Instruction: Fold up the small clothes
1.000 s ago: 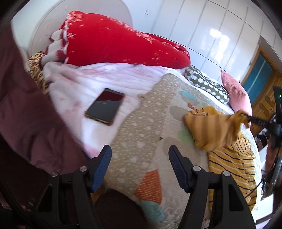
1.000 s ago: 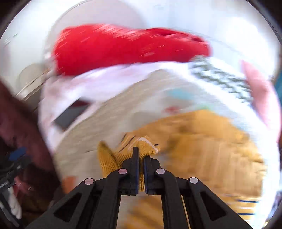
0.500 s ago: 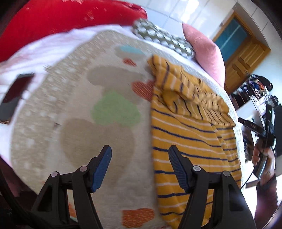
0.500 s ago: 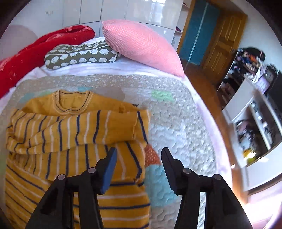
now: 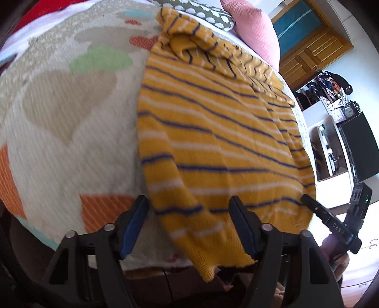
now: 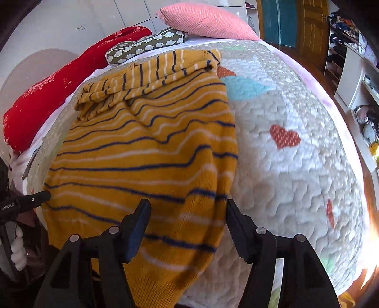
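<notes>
A mustard-yellow sweater point(image 5: 213, 132) with navy and white stripes lies flat on the quilt, both sleeves folded across its chest at the far end. It also shows in the right wrist view point(image 6: 146, 151). My left gripper point(image 5: 189, 222) is open, its jaws either side of the sweater's near left hem corner, which hangs over the bed edge. My right gripper point(image 6: 187, 225) is open, its jaws either side of the near right hem corner. Neither holds cloth. The right gripper's tip also shows in the left wrist view point(image 5: 315, 206).
The beige quilt point(image 6: 296, 165) with coloured hearts covers the bed. A pink pillow point(image 6: 206, 21), a patterned cushion point(image 6: 144, 47) and a red blanket point(image 6: 54, 90) lie at the far end. A wooden door point(image 5: 315, 54) and shelves stand to the right.
A second ago my right gripper was shut on a sleeve; it laid it across the chest and opened. Both grippers have since come down to the sweater's near hem corners.
</notes>
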